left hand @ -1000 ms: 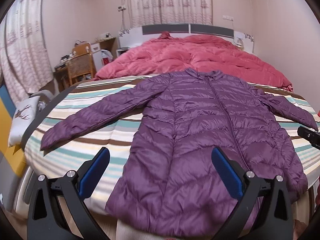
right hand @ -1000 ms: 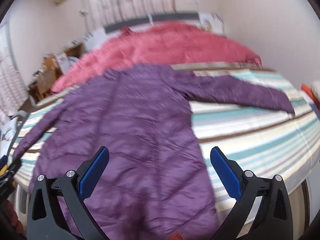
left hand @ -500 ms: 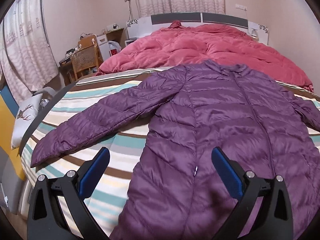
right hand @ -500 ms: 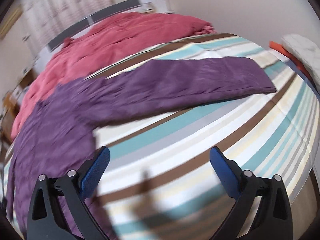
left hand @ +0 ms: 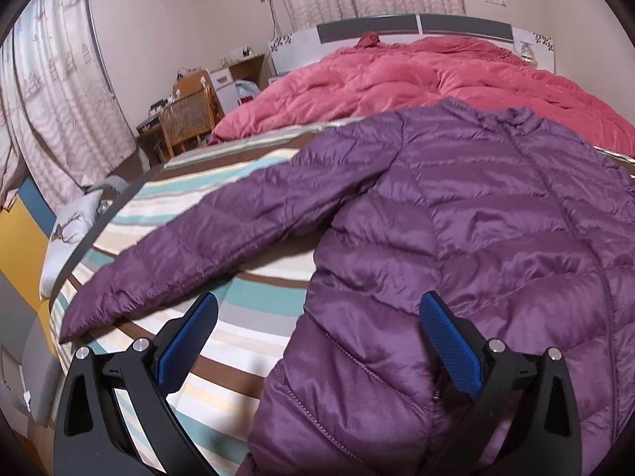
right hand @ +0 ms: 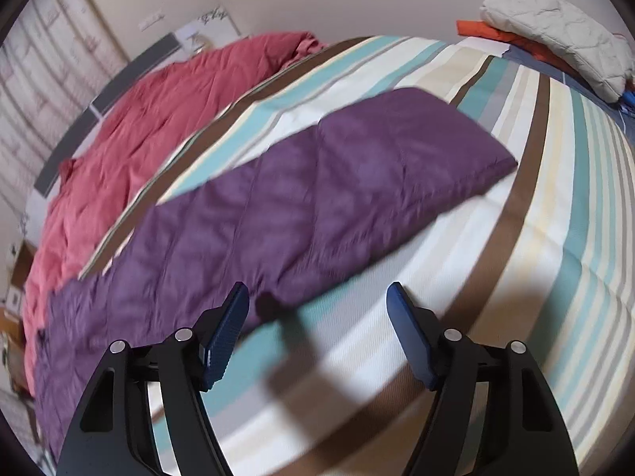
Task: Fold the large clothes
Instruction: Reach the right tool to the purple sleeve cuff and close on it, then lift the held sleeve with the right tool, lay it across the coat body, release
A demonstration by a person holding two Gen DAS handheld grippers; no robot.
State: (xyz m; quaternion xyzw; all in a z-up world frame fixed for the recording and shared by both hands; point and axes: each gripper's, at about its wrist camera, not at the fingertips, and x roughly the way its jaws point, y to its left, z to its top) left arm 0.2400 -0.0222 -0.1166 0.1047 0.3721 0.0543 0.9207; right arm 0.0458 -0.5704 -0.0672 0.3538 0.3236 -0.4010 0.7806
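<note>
Left wrist: jacket [left hand: 476,218] collar toward headboard [left hand: 412,27].

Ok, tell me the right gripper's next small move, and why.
Probably lower the right gripper onto the edge of the sleeve just ahead. Its jaws are closing with only striped sheet between them, and the sleeve still lies flat and spread out, unfolded.

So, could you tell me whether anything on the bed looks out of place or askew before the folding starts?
Nothing stands out. The purple jacket lies flat on the striped sheet, zipped, both sleeves spread out sideways. The pink duvet is bunched behind it, clear of the collar.
</note>
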